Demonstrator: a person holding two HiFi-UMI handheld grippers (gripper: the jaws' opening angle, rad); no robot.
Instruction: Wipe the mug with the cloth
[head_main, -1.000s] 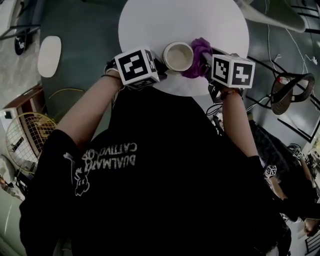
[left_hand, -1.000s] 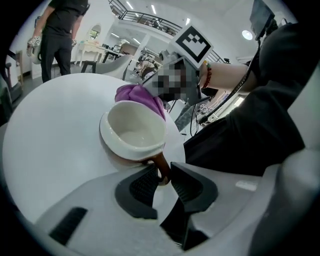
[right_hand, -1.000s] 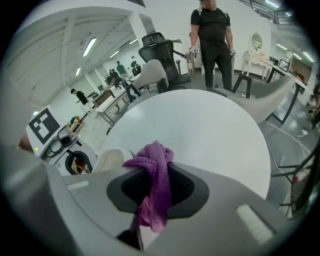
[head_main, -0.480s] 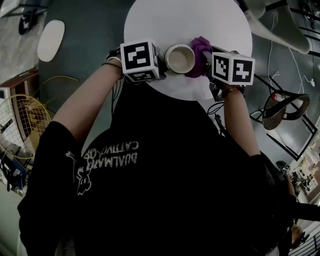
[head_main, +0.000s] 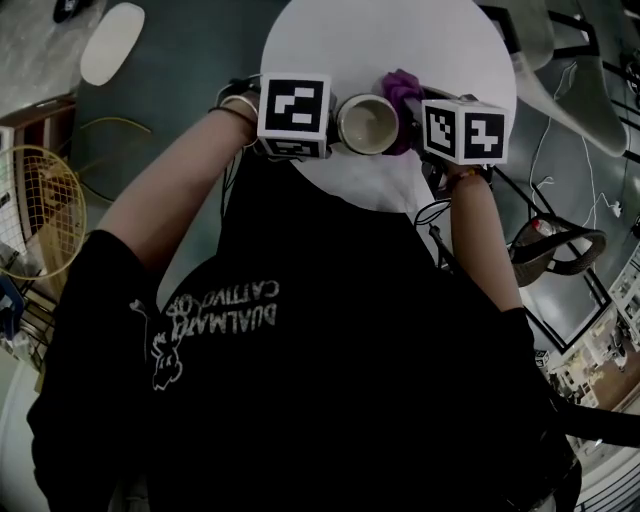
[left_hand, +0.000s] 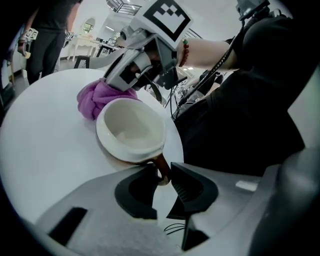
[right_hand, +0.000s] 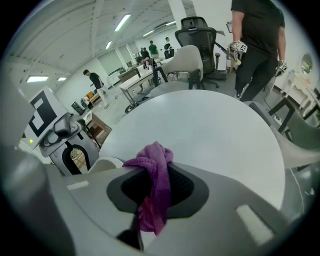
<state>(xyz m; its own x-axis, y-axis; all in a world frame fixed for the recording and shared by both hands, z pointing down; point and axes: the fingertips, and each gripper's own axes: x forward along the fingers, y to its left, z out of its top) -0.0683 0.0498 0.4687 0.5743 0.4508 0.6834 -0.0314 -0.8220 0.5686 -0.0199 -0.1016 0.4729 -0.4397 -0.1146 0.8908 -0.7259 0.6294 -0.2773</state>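
Note:
A cream mug (head_main: 366, 122) with a brown handle (left_hand: 161, 169) is tilted over the round white table (head_main: 400, 40). My left gripper (left_hand: 163, 180) is shut on that handle, and in the head view its marker cube (head_main: 294, 115) sits just left of the mug. My right gripper (right_hand: 150, 192) is shut on a purple cloth (right_hand: 154, 182), which bunches against the mug's far side (left_hand: 100, 95). In the head view the cloth (head_main: 401, 88) shows between the mug and the right marker cube (head_main: 464, 131).
The mug is near the table's near edge, by the person's black shirt (head_main: 330, 380). Chairs (right_hand: 200, 35) and standing people (right_hand: 257, 45) are beyond the table's far side. A wire basket (head_main: 35, 210) and cables (head_main: 560, 160) lie on the floor around it.
Both grippers, mug and cloth have kept their hold and pose. The head view has shifted, so everything sits slightly higher and further right in the picture.

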